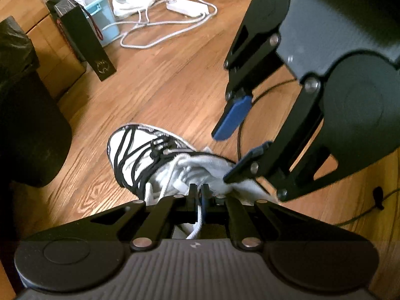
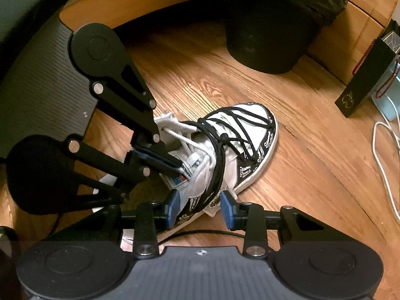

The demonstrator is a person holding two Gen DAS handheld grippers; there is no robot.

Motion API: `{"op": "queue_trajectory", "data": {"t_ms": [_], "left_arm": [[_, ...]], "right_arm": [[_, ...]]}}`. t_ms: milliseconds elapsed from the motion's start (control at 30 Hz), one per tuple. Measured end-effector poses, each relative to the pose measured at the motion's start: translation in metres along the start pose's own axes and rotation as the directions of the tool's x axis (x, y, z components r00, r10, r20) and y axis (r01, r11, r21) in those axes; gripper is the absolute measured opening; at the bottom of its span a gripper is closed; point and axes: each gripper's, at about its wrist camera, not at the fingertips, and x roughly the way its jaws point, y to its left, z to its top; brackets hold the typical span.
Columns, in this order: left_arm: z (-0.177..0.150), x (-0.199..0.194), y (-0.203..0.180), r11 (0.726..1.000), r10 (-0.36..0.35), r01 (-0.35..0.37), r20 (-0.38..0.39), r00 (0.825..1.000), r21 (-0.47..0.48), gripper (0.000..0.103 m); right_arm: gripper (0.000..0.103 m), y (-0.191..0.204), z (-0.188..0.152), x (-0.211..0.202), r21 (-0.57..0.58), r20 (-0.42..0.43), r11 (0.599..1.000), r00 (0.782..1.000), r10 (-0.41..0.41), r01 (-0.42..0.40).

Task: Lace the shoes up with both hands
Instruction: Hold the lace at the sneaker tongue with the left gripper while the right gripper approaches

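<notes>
We see a wooden floor [image 2: 312, 155] with a black bin [image 2: 270, 32] and white cables [image 1: 162, 22]. The shoe [image 2: 240, 147] lies there, its heel hidden behind our left hand-held gripper [image 2: 172, 165], clamped on a white lace [image 1: 197, 222]. Our right hand-held gripper [image 2: 200, 206] straddles the shoe's ankle, jaws apart.

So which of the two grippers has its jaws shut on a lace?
The left gripper: its jaws pinch the white lace at the shoe. The right gripper stands open, holding nothing.
</notes>
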Motion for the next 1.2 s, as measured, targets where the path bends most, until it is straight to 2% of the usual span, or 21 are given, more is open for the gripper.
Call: {"op": "queue_trajectory", "data": {"t_ms": [267, 500, 667, 900, 1000, 1200], "left_arm": [[0.0, -0.004, 0.005, 1.0, -0.009, 0.009, 0.005, 1.0, -0.022, 0.004], [-0.002, 0.003, 0.004, 1.0, 0.01, -0.01, -0.022, 1.0, -0.018, 0.006], [-0.004, 0.007, 0.005, 0.999, -0.001, -0.001, -0.052, 0.999, -0.038, 0.006], [-0.007, 0.009, 0.016, 0.99, -0.031, 0.022, -0.063, 0.998, -0.139, 0.014], [-0.009, 0.011, 0.025, 0.975, -0.065, 0.05, -0.063, 0.996, -0.217, 0.014], [-0.012, 0.012, 0.032, 0.952, -0.126, 0.108, -0.047, 0.991, -0.288, 0.004]], "right_arm": [[0.04, 0.003, -0.001, 0.0, -0.024, -0.011, 1.0, 1.0, 0.001, -0.001], [0.04, 0.005, 0.001, -0.001, -0.047, -0.011, 0.999, 1.0, 0.001, -0.001], [0.04, 0.004, 0.001, -0.002, -0.054, -0.012, 0.999, 1.0, 0.0, -0.001], [0.04, 0.006, 0.0, -0.002, -0.074, -0.018, 0.997, 1.0, 0.001, -0.002], [0.04, 0.007, 0.0, -0.001, -0.082, -0.023, 0.997, 1.0, 0.006, -0.008], [0.04, 0.006, 0.001, -0.002, -0.08, -0.018, 0.997, 1.0, 0.001, -0.003]]}}
